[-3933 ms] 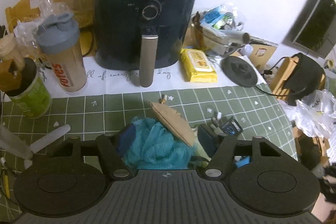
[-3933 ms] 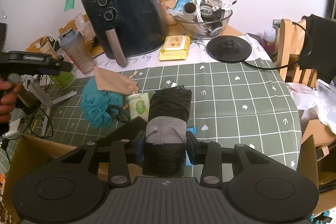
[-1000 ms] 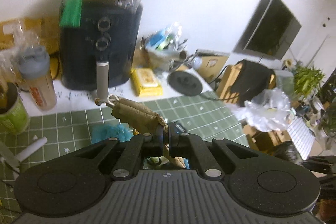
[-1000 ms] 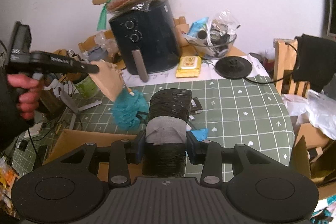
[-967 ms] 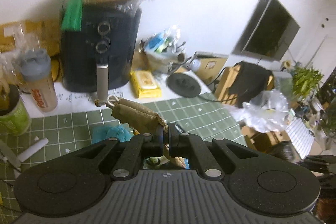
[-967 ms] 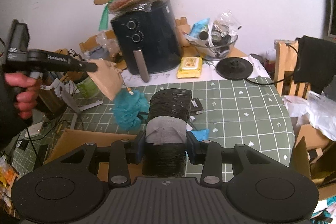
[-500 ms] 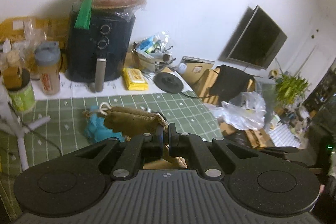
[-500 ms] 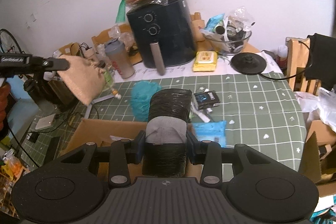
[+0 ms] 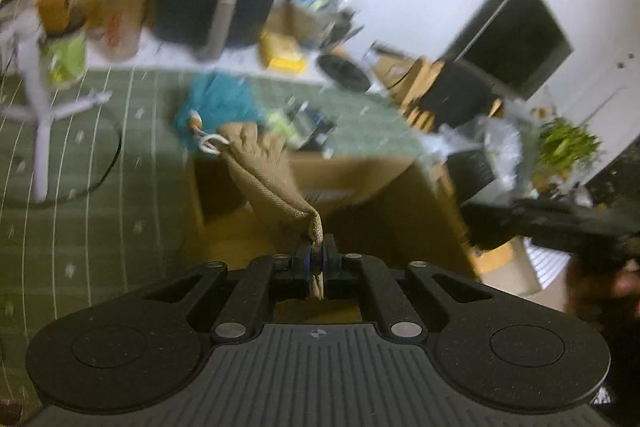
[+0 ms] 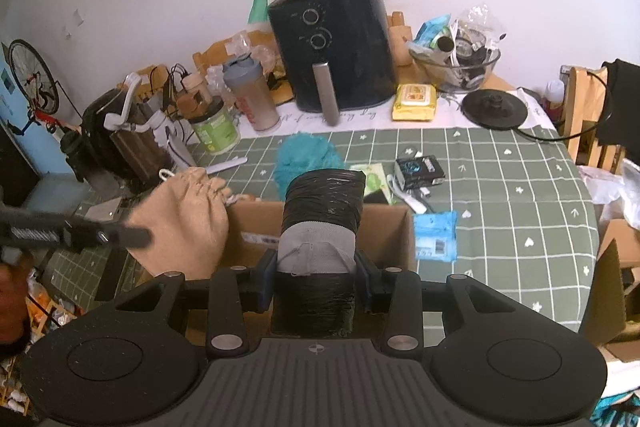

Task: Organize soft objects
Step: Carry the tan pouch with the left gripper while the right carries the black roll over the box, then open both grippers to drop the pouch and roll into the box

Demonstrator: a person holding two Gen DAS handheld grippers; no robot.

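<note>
Up close in the left wrist view, the left claw [image 9: 316, 259] is pinched tight on a corner of the tan drawstring pouch [image 9: 266, 171], which hangs out over the open cardboard box [image 9: 360, 183]. Beyond it, blurred, a teal mesh sponge [image 9: 220, 101] lies on the green checked desk [image 9: 80, 187].

From the right wrist view, the right claw [image 10: 316, 279] is clamped around a black wrapped roll with a grey band [image 10: 320, 223], held above the near edge of the cardboard box [image 10: 394, 227]. To the left, the tan drawstring pouch [image 10: 184, 223] dangles from the left claw [image 10: 136, 237] beside the box's left wall. The teal mesh sponge [image 10: 306, 157] rests on the desk [image 10: 520, 195] behind the box, with a blue packet [image 10: 434, 235] just right of it.
</note>
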